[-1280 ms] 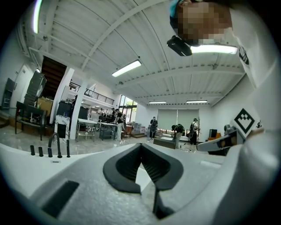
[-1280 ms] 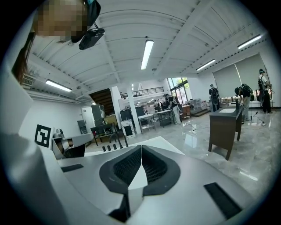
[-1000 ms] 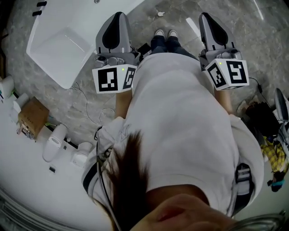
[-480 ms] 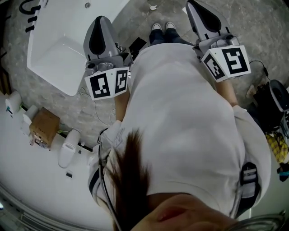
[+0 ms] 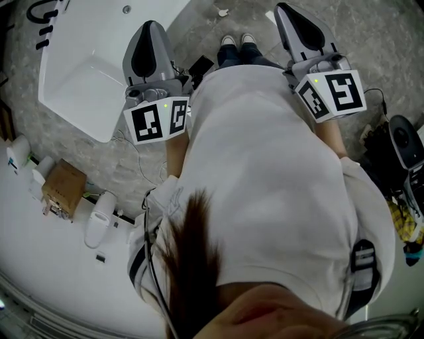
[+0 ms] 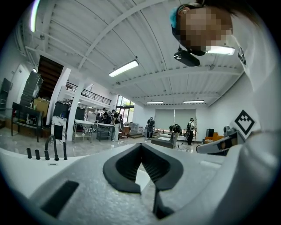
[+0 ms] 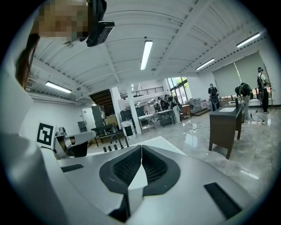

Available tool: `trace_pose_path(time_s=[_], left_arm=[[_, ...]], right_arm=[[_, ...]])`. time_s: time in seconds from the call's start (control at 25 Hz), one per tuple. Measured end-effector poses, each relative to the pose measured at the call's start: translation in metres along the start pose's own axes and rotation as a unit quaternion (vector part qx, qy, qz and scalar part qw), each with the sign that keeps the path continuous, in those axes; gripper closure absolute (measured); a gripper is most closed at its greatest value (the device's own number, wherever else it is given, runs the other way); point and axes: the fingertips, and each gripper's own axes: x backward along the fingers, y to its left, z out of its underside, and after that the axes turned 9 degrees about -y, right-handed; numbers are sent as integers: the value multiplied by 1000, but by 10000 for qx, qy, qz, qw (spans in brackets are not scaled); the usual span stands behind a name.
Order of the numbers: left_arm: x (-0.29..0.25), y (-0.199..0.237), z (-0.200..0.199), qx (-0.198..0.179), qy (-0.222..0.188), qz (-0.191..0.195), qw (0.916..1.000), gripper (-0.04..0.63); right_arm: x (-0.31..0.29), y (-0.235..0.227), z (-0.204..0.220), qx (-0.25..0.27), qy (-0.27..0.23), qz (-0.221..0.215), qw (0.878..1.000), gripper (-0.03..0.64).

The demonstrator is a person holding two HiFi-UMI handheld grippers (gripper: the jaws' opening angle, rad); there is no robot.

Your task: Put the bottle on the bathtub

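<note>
Both claws were shut with nothing in them. In the left gripper view the left claw had its two black ribbed pads pressed tip to tip. The right claw looked the same in the right gripper view. No bottle was held.

In the head view a small, round, white bottle-like thing lay on the smooth white table at the lower left. It was near a brown cardboard box. I could not tell for sure that it was the bottle. The big, shiny white bathtub with its square basin stood well apart from it on the grey marble floor, near the left claw.

I think the step was to go and get the bottle. To do it well, the person should turn to the table and open one claw wide. Then the pads should close softly round the middle of the bottle, since smooth plastic may slip.
</note>
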Motion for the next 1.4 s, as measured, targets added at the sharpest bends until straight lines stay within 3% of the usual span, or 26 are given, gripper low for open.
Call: trace_pose_path(time_s=[1.4], left_arm=[[-1, -5, 3, 22, 7, 80, 10000, 580]], right_arm=[[2, 2, -3, 34, -58, 15, 10000, 603]])
